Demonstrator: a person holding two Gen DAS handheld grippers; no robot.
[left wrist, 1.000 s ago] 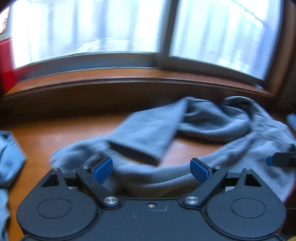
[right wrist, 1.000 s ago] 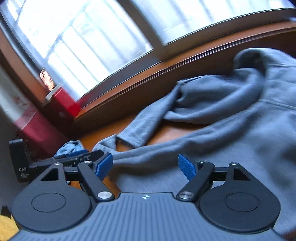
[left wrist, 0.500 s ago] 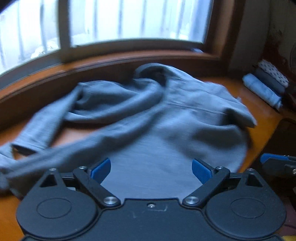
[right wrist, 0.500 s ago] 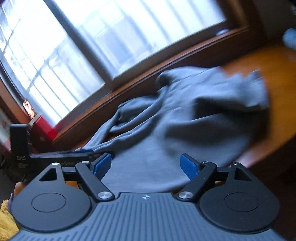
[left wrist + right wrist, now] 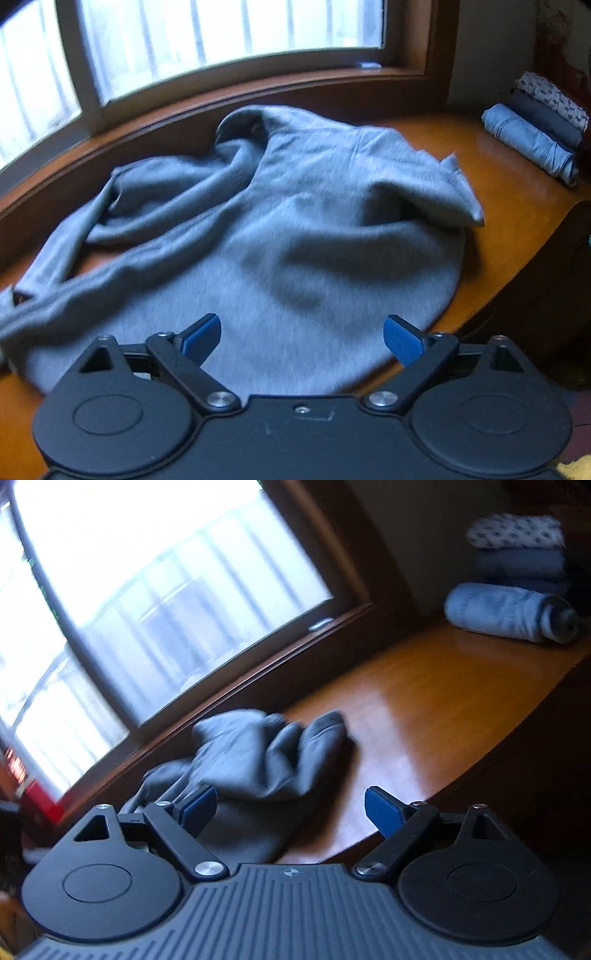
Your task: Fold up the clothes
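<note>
On the wooden ledge point(image 5: 517, 206) under the window point(image 5: 229, 40), the grey sweatshirt point(image 5: 295, 229) you are folding lies rumpled and unfolded, its body spread toward you and one sleeve point(image 5: 85, 258) trailing off to your left. Nothing on this garment looks folded yet, so I judge that you are at the very start of it: flattening, sleeves and the folds themselves all remain. At the far right end a stack of folded clothes point(image 5: 535, 136) sits well apart from it, so part of the wider job appears done.

Your left gripper point(image 5: 302, 339) hovers over the near hem with its blue pads spread wide, pinching nothing. Your right gripper point(image 5: 290, 808) is spread too and empty, low beside the garment's right edge.

Your left view gives you the whole sweatshirt, bunched collar and raised right flap point(image 5: 436, 192) included. Your right view shows only that bunched right side of the sweatshirt point(image 5: 258, 760), but it does show the bare ledge point(image 5: 424, 694) running to the stack point(image 5: 513, 609), so you have room to spread out there.
</note>
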